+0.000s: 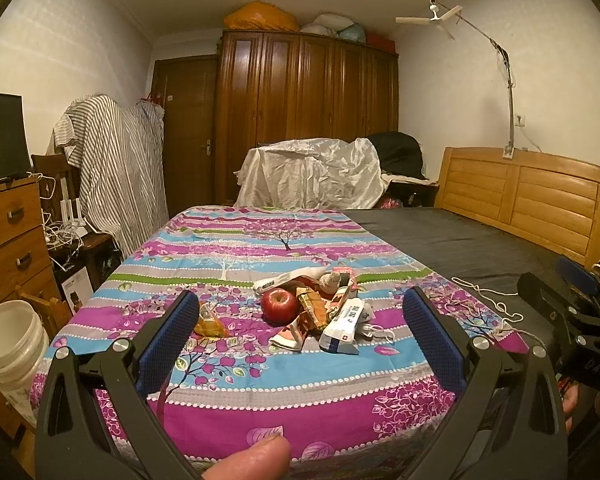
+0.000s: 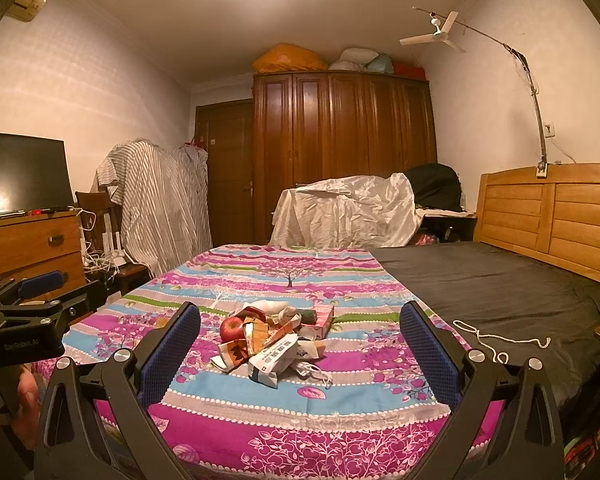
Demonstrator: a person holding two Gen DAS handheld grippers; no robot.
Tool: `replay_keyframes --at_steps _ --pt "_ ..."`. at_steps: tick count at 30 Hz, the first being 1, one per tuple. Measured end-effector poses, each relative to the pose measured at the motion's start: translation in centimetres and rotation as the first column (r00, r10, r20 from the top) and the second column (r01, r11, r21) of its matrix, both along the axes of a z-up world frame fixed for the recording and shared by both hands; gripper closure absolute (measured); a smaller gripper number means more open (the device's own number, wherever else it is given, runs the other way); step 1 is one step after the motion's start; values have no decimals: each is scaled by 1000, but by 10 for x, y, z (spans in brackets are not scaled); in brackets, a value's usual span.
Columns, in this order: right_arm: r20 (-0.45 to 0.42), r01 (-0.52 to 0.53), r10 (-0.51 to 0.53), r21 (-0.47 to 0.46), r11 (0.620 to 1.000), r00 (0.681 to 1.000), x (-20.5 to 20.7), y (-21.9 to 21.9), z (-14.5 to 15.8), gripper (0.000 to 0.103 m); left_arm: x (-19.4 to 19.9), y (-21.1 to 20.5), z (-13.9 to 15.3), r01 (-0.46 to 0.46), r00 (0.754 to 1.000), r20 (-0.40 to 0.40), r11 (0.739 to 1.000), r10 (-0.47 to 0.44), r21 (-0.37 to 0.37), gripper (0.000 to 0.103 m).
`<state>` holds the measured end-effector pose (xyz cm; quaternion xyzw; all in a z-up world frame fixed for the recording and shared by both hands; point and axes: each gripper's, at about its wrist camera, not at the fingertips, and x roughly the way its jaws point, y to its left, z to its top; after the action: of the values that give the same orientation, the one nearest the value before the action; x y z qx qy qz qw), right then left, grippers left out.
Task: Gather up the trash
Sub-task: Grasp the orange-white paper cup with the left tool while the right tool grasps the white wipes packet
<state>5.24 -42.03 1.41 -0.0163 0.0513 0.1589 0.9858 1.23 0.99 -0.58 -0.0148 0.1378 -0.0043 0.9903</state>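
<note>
You are at the very start, as far as these views show: nothing has been collected, and the whole pile of trash (image 1: 320, 312) sits in a loose heap on the flowered cloth (image 1: 236, 384) that covers the near part of the bed, ahead of both tools and well apart from them. Your left hand-held gripper (image 1: 308, 340) has its blue pads spread wide with nothing between them, and your right hand-held gripper (image 2: 300, 354) is spread the same way and just as empty. In the heap you can make out a white and blue carton (image 1: 342, 326), crumpled wrappers, a pink-edged box (image 1: 346, 280) at the back and a red apple (image 1: 279, 305) on the left side touching the wrappers; whether the apple counts as trash I cannot tell. One orange wrapper (image 1: 210, 324) lies by itself, just to the left of the heap near your left pad. A white cord (image 2: 500, 340) trails over the dark sheet (image 2: 500, 280) to the right. A white bucket (image 1: 10, 344) stands on the floor at the left of the bed and may be the place for the trash, though that is a guess. Every piece is yet to be picked up.
</note>
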Motion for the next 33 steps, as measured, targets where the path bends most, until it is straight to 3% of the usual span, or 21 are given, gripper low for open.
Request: replay_keyframes --at_steps 6,10,12,13,14,18,22,23,25,28,30,33 --pt "-29 -27 27 -17 999 999 12 4 -5 4 17 3 -8 20 999 -42 1000 -19 19 5" --pt "-89 -74 70 -38 997 994 32 3 -16 4 56 14 -31 43 992 -121 992 -29 114 5" --pt "-139 -103 98 -25 994 985 47 -1 -23 4 84 25 -49 80 974 -218 990 -53 115 5" --pt "-169 -117 113 -11 993 979 57 -4 -28 4 108 36 -65 125 944 -317 989 -94 79 5" --pt "-201 -127 126 4 992 971 67 -5 -33 5 121 41 -74 141 926 -361 988 -110 60 5" --pt "-371 -195 234 141 971 899 123 -9 -64 16 179 62 -111 165 858 -487 986 -159 -31 5" --pt "-468 -208 310 257 944 827 174 -1 -94 17 226 53 -126 218 816 -539 975 -211 -52 6" --pt "-488 -212 333 288 934 807 188 2 -101 18 235 50 -129 226 808 -547 973 -219 -56 8" --pt "-518 -215 370 334 918 771 212 8 -112 26 257 42 -136 248 784 -574 967 -237 -60 24" --pt "-559 -207 420 405 891 715 248 19 -128 40 282 30 -148 280 746 -615 958 -255 -58 32" --pt "-585 -190 450 452 872 675 273 25 -139 41 293 25 -155 299 732 -633 953 -254 -36 34" --pt "-620 -163 468 484 860 629 304 43 -156 41 308 26 -165 303 704 -662 952 -257 -48 47"
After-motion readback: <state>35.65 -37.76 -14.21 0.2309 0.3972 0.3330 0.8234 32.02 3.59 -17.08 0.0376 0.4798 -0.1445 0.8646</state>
